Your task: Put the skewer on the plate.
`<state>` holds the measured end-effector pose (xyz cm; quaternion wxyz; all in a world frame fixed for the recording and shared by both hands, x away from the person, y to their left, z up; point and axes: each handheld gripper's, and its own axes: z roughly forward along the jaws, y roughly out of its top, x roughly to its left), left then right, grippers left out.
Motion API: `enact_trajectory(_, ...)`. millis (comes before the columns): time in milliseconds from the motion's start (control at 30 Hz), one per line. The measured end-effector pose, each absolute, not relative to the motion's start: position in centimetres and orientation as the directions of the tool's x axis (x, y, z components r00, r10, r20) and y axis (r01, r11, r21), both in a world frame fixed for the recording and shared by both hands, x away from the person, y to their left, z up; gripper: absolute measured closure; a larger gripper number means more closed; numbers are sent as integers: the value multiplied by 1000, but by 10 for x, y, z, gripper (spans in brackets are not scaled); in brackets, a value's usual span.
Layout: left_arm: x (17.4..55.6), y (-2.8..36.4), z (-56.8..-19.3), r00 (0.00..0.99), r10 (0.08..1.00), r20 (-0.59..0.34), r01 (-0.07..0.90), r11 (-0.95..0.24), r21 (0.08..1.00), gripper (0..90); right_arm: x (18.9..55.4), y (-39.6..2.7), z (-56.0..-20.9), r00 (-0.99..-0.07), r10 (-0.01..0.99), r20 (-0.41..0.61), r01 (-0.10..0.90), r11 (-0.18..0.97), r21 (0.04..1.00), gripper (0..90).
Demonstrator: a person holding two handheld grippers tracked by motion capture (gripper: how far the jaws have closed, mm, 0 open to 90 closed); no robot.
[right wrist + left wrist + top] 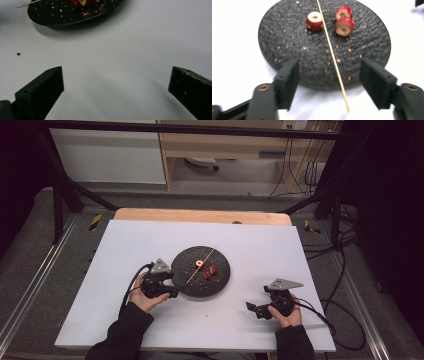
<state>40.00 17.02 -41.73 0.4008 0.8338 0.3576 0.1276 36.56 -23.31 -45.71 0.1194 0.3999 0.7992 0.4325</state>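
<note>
Left claw [329, 85]: stood open at the near rim of the plate [287, 50], pads off the skewer [332, 55] between them.
Right claw [116, 92]: gaped wide over bare counter [112, 50].
Skewer: lay across the plate among three fruit slices [314, 20].

High view: dim room, dark at both edges, the white bench [150, 320] the brightest patch, evenly lit from overhead. Picture soft and grainy. From my left gripper [329, 85], bench blown out to glare; jaws blurred, plate [287, 50] weave sharper. From my right gripper [116, 92], greyer light, soft shadows under plate [50, 17] and jaws.
</note>
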Motion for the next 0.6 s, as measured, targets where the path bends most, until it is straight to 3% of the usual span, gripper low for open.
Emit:
enact_trajectory(333,380,213,-426,716,695,-61,483,-430,763,118,365,-233,-458,-652,742,157,539,307,784,10)
enact_trajectory(600,368,244,-437,677,731,-89,506,-374,777,60,365,-232,-458,-656,739,153,537,315,783,8)
